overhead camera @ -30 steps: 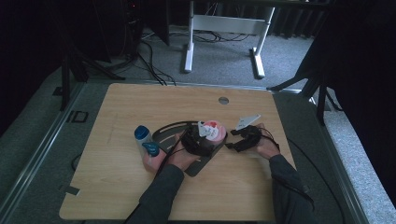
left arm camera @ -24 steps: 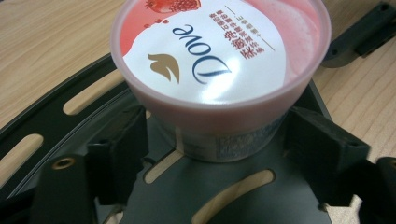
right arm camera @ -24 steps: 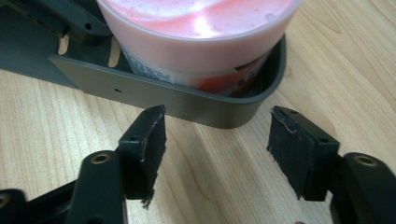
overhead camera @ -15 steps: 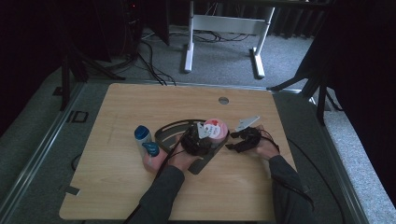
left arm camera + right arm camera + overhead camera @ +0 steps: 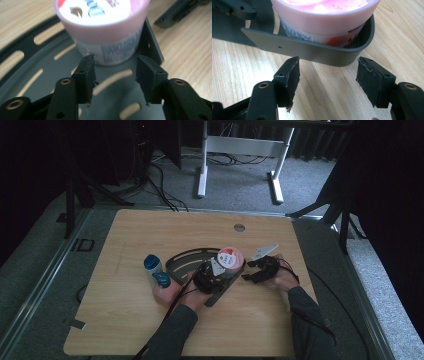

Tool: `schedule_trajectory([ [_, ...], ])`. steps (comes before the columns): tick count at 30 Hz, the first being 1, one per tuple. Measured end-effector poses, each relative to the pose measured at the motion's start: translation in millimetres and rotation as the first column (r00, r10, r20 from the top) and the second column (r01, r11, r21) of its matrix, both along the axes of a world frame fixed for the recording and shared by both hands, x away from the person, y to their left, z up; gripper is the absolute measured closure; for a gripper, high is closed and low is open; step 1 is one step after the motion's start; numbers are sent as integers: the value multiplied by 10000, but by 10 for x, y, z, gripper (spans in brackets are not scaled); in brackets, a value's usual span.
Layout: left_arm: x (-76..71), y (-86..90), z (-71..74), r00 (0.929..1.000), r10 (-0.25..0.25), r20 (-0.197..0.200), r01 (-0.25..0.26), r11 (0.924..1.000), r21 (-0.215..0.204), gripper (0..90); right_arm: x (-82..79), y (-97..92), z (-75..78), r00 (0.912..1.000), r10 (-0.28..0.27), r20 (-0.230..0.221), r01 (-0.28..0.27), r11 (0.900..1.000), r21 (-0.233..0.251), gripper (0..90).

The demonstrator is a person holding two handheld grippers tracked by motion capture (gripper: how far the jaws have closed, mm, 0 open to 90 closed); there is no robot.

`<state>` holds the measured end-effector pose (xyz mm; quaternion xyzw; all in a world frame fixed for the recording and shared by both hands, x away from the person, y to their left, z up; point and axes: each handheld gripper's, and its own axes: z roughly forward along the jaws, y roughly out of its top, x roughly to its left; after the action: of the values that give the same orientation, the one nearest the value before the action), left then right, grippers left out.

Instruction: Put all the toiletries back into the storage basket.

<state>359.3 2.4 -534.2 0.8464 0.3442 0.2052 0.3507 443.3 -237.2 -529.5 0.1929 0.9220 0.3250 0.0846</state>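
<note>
Pale wooden table on grey carpet, dark room behind.

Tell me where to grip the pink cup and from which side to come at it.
Grip the pink cup low on its side wall with the left gripper, coming across the open slotted tray. The cup stands upright, narrower at the base, and the tray's raised rim blocks the right gripper's side.
</note>
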Motion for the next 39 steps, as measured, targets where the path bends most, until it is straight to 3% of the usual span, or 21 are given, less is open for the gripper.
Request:
schedule_trajectory([
  [11, -110, 124, -85, 9987, -453, -236, 451, 9989, -89, 750, -100, -52, -10, 9999, -162, 45, 162, 9998, 154, 365],
  [17, -106, 146, -114, 9980, -472, -420, 477, 9988, 109, 888, -168, -88, 5, 9998, -175, 136, 171, 9994, 289, 373],
  [23, -143, 131, -167, 9967, -630, -508, 649, 9973, 355, 895, -210, -99, 0, 9997, -195, 161, 188, 9990, 417, 374],
  [39, -258, 164, -195, 9975, -552, -438, 566, 9979, 313, 900, -255, -93, -68, 9998, -185, 59, 182, 9987, 480, 385],
])
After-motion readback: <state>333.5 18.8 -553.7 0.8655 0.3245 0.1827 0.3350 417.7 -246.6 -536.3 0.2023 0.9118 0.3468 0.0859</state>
